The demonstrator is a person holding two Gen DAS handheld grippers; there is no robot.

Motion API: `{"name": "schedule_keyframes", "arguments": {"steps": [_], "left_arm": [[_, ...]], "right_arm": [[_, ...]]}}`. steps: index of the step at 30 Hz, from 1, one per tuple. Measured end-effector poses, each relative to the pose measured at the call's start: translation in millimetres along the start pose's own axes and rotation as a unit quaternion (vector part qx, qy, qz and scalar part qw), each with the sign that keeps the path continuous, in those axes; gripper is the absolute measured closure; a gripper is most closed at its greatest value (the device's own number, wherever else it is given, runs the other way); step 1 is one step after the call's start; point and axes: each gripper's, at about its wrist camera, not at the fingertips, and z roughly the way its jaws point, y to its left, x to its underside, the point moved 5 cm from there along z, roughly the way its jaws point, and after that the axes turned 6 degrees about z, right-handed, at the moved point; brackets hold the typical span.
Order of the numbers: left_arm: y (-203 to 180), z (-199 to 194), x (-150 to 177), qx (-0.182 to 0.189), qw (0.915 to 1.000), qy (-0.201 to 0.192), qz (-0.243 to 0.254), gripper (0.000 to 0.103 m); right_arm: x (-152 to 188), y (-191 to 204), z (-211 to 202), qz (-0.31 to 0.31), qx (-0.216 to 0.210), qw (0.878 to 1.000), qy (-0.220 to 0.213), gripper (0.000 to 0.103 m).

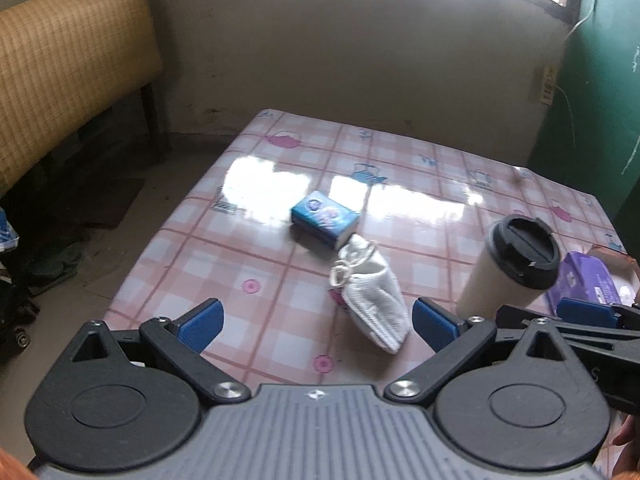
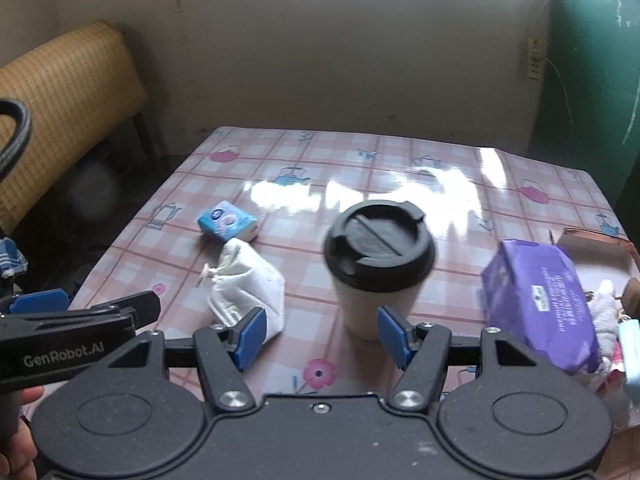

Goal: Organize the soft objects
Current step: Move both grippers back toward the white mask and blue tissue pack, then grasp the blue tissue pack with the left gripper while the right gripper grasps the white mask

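The white mesh pouch (image 1: 370,300) is lying on its side near the front of the worktop (image 1: 256,248), just ahead of the left gripper (image 1: 318,320), and it looks light and floppy, so it'll probably sag if pinched at one end. The bunched drawstring neck seems the easiest spot to be grabbed. Both sets of fingers are spread wide with nothing held; the right gripper (image 2: 322,336) is lined up nearer the lidded cup (image 2: 378,268), which is stiff, not a soft item.

Over on the right, the purple wipes pack (image 2: 538,300) should squash a bit and could be slippery in its wrapper. Just beyond the pouch sits the blue tissue pack (image 1: 324,216), small and squishy.

Counted: one pouch, one cup, one purple pack, one blue pack.
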Motion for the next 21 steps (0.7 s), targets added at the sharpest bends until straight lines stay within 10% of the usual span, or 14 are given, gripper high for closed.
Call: {"name": "schedule_keyframes", "arguments": {"steps": [21], "left_arm": [[54, 30, 22, -0.009, 0.9989, 0.030, -0.035, 0.000]], "right_arm": [[18, 43, 51, -0.029, -0.048, 0.998, 0.033, 0.029]]}}
